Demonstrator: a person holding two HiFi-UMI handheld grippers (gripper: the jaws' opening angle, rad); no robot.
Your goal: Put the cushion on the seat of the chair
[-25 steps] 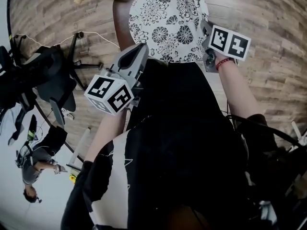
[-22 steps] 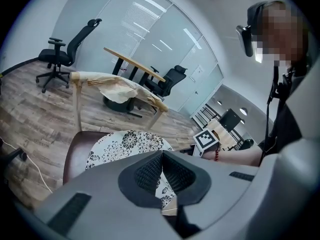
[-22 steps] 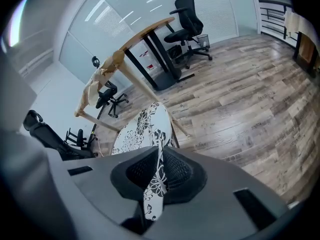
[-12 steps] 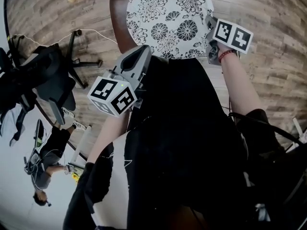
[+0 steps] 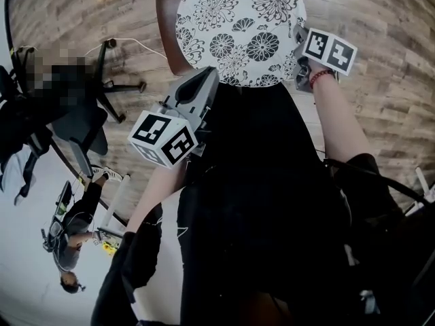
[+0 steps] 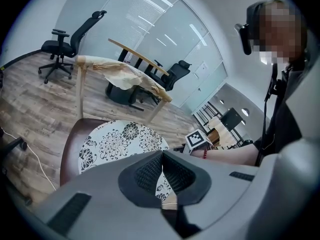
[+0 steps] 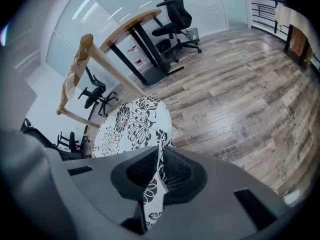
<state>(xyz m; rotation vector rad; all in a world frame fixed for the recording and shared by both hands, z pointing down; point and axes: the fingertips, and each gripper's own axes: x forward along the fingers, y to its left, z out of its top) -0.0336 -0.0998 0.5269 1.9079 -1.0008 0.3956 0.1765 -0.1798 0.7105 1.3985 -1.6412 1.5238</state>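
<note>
Head view: floral cushion (image 5: pixel 238 26) is held just above the brown chair seat (image 5: pixel 165 26), near edge gripped by left gripper (image 5: pixel 207 77) & right gripper (image 5: pixel 298 43).

Left gripper view: jaws are clamped on the hem. Seat rim is left bare on one side, so centring is advised.

Right gripper view: fabric is pinched betw. pads. It should be lowered level and both sides released together.

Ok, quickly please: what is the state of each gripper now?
Left gripper: closed, holding the edge of the round white cushion with black flower print.
Right gripper: closed, holding the same cushion's edge.
</note>
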